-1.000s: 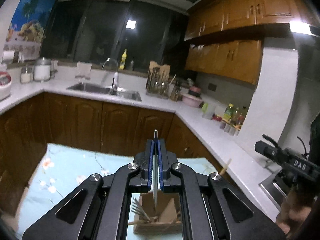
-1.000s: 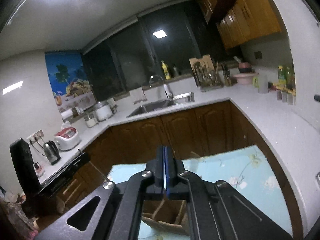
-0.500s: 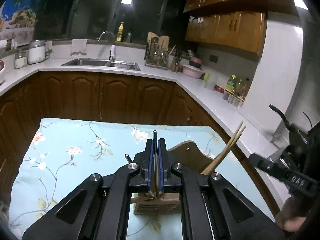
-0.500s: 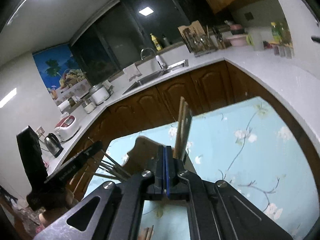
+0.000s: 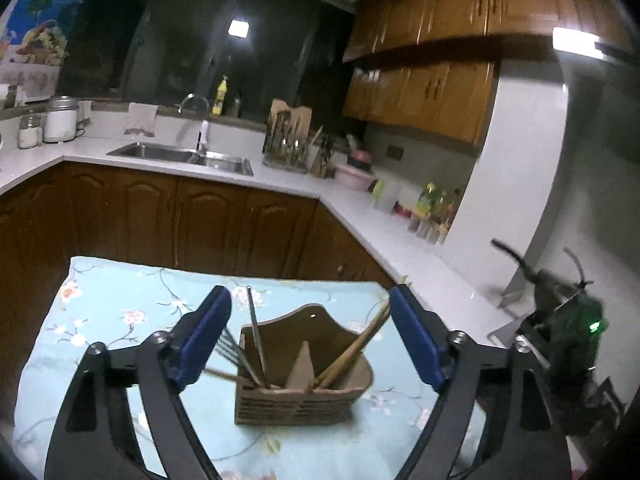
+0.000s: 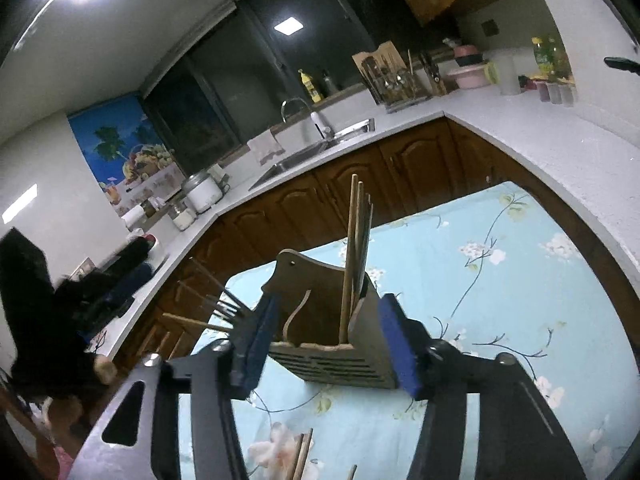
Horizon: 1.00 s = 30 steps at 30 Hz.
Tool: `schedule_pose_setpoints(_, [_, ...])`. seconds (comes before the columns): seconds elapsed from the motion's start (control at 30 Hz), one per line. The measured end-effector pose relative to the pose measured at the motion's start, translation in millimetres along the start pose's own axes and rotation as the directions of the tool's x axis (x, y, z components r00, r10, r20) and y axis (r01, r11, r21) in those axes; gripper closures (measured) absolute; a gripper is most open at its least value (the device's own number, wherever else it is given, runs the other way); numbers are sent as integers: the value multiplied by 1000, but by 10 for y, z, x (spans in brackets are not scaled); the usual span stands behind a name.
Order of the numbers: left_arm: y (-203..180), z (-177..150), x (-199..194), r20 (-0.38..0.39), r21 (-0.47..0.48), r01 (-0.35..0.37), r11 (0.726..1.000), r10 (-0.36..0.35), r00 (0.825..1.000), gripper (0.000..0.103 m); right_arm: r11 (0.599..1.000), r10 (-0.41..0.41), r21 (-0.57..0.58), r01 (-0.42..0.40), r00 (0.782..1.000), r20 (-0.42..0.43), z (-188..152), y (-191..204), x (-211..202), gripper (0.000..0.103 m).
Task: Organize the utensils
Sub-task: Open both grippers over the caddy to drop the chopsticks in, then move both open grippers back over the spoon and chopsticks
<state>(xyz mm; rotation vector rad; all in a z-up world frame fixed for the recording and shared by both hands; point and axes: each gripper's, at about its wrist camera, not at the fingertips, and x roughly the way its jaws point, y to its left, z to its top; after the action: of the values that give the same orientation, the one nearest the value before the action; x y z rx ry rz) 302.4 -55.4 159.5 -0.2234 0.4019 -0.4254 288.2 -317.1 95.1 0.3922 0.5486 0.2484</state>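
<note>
Left hand-held gripper (image 5: 310, 340) wide open, jaws have just been opening, blue pads either side of the holder (image 5: 304, 388) in view, touching nothing, nothing clamped between them. Right hand-held gripper (image 6: 326, 342) also open, about half spread, jaws have just been opening; holder (image 6: 340, 344) sits in the gap as seen from its camera, pads not pressing it as far as I can tell.

Holder is a brown slatted wooden caddy with a tall curved back and a divider, standing upright on the worktop (image 5: 120, 320), which has a light blue floral cloth. Left compartment: a metal rod-like utensil (image 5: 256, 340) standing nearly upright, a fork (image 5: 232, 348) leaning out left with tines up, plus a wooden stick lying low toward the left. Right compartment: chopsticks (image 5: 356, 348) leaning up and right; in the right wrist view the chopsticks (image 6: 356, 248) stand tall above the holder back.

More wooden sticks (image 6: 302, 456) lie on the cloth at the near edge in the right wrist view, apart from the holder.

Far side: brown cabinets, white counter with sink (image 5: 184, 154), dark window. Other gripper shows blurred at each view's edge
</note>
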Motion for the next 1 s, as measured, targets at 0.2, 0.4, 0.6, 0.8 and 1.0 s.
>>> schedule_pose_setpoints(0.2, [208, -278, -533, 19, -46, -86, 995, 87, 996, 3, 1000, -12, -20, 12, 1000, 3, -228, 31, -273, 29])
schedule_pose_setpoints(0.4, [520, -815, -806, -83, -98, -179, 979, 172, 982, 2, 1000, -30, 7, 30, 1000, -10, -534, -1, -548, 26])
schedule_pose_setpoints(0.6, [650, -1365, -985, -183, -112, -239, 964, 217, 959, 2, 998, -56, 20, 57, 997, -60, -932, -39, -735, 26])
schedule_pose_setpoints(0.8, [651, -1751, -1044, -262, -78, -266, 961, 238, 935, 2, 997, -81, 5, 82, 988, -131, -1354, -58, -827, 26])
schedule_pose_setpoints(1.0, [617, -1959, -997, -320, -73, -263, 962, 227, 920, 2, 995, -100, -4, 101, 976, -195, -1653, -98, -769, 26])
